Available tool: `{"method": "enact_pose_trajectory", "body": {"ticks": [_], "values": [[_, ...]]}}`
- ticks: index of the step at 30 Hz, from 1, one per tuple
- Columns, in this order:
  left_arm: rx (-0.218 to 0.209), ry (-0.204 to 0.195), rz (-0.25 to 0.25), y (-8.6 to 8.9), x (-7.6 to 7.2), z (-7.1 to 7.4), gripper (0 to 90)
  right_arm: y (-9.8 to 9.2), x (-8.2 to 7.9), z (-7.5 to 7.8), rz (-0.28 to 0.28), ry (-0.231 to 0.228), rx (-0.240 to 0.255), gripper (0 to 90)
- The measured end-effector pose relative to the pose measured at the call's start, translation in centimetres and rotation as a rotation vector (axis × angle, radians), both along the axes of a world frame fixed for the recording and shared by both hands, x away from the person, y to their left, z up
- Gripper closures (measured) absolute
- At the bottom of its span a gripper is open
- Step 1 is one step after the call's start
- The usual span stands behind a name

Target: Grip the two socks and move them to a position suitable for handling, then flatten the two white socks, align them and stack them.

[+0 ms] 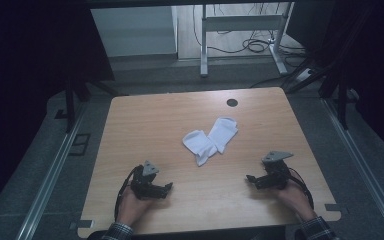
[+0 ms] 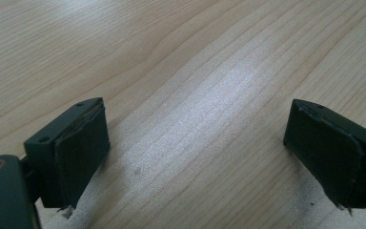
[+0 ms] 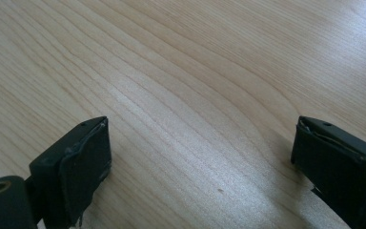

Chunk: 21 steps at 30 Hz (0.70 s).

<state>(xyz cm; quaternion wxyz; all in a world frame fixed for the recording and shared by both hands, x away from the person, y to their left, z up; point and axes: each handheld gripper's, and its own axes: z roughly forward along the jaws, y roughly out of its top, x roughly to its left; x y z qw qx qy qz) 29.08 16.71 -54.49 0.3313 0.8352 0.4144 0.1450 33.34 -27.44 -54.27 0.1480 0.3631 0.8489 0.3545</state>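
Note:
Two white socks (image 1: 211, 139) lie crossed over each other near the middle of the wooden table (image 1: 145, 125). My left gripper (image 1: 166, 189) rests low on the table at the front left, a hand behind it, well short of the socks. In the left gripper view its jaws stand wide apart over bare wood, so the left gripper (image 2: 195, 157) is open and holds nothing. My right gripper (image 1: 250, 180) sits at the front right, pointing inward. The right gripper view shows bare wood grain between the spread jaws of the right gripper (image 3: 202, 171).
A dark round cable hole (image 1: 232, 102) sits near the table's far edge. Beyond the table stand a white desk frame (image 1: 240, 30) and loose cables on the floor. Metal rails (image 1: 55, 165) run along both sides of the table.

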Motion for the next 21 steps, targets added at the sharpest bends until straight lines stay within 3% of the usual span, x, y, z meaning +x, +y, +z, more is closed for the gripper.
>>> {"method": "enact_pose_trajectory", "body": {"ticks": [10,21], "values": [[0.012,0.016,-0.009,-0.48,0.13,-0.08,0.2,0.11,0.22,-0.01,-0.006,-0.001,-0.002,4.8],[0.012,0.017,0.000,-0.54,0.21,-0.09,0.0,0.26,0.31,0.02,-0.010,0.006,-0.004,4.3]]}}
